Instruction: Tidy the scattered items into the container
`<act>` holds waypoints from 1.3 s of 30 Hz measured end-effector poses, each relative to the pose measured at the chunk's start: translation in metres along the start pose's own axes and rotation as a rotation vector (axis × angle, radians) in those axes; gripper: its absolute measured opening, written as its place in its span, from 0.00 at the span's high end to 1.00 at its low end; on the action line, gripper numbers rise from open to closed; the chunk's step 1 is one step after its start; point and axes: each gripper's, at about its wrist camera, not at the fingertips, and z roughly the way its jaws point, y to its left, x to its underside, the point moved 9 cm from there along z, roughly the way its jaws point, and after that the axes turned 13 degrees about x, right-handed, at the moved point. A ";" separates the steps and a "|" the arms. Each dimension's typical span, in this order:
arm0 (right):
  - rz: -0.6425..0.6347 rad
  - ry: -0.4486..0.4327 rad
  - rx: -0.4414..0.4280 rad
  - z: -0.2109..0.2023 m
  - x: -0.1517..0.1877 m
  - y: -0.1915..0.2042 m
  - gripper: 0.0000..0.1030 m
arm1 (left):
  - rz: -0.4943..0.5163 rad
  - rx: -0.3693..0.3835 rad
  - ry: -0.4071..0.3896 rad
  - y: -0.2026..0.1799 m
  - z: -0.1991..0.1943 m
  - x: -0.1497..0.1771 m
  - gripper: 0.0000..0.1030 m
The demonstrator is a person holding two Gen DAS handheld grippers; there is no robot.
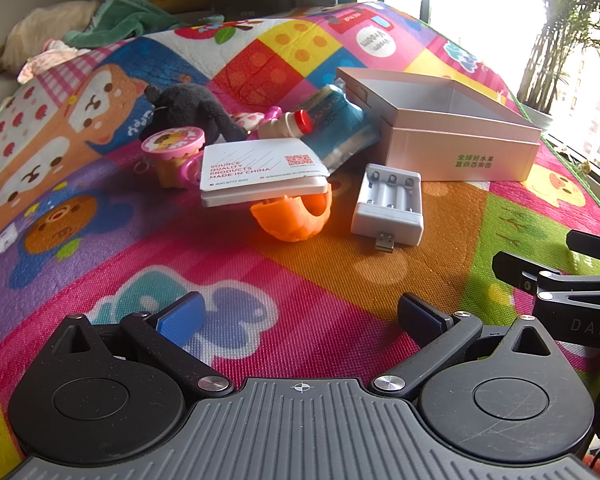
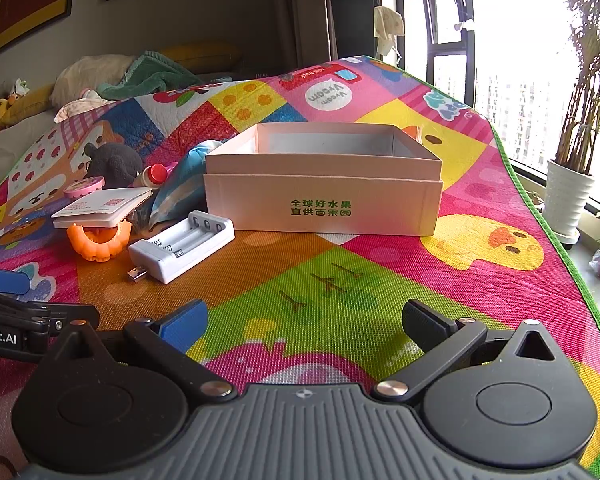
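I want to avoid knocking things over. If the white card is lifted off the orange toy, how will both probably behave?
The white card looks flat and stiff, so it should lift without bending. It rests tilted on the orange toy, so it may slide if nudged. The toy is rounded underneath and will probably rock or roll.

A cardboard box (image 2: pixel 323 196) sits open on a play mat (image 2: pixel 380 280). Just left of the box and a little nearer lies a battery charger (image 2: pixel 182 246); farther left of the box, a card (image 2: pixel 100 208) rests on a toy pumpkin (image 2: pixel 96 244). Behind those, still left of the box, a pouch (image 2: pixel 180 188) leans against its side, with a small bottle (image 2: pixel 152 176) and a plush toy (image 2: pixel 114 164) beyond.
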 end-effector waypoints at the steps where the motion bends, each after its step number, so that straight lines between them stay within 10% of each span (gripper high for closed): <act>1: 0.000 0.000 0.000 0.000 0.000 0.000 0.00 | 0.000 0.000 0.000 0.000 0.000 0.000 0.00; 27: -0.037 0.091 0.000 0.011 -0.002 0.005 0.00 | -0.032 0.094 -0.034 0.006 -0.009 -0.009 0.00; 39: -0.138 0.172 -0.104 0.021 -0.007 0.004 0.00 | 0.095 0.009 -0.048 0.008 -0.009 -0.038 0.00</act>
